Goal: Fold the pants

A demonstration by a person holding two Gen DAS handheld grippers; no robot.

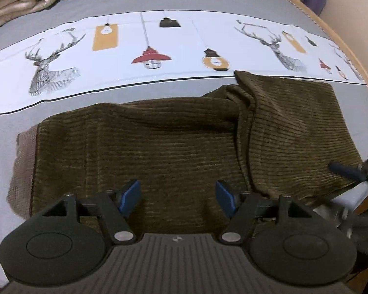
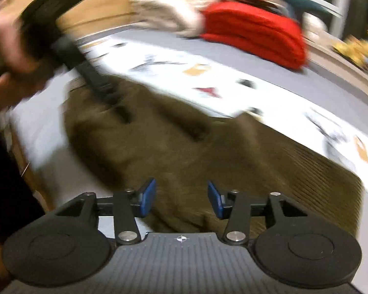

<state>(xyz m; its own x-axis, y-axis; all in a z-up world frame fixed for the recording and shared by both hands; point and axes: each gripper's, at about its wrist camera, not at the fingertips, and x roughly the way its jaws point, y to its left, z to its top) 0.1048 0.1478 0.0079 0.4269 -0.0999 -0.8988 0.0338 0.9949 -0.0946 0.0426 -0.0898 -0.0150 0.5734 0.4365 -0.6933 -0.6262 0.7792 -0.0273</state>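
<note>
Olive corduroy pants (image 1: pixel 159 142) spread on the bed (image 1: pixel 184 0), long axis crosswise to both grippers, directly under the left gripper (image 1: pixel 177 197), fingers apart and empty, right gripper (image 2: pixel 181 199) likewise parted, seemingly over the doubled end through blur.

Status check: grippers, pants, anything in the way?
Left gripper open, right gripper open, both empty over the pants. Pants partly folded, right section rumpled. No obstruction on them.
</note>
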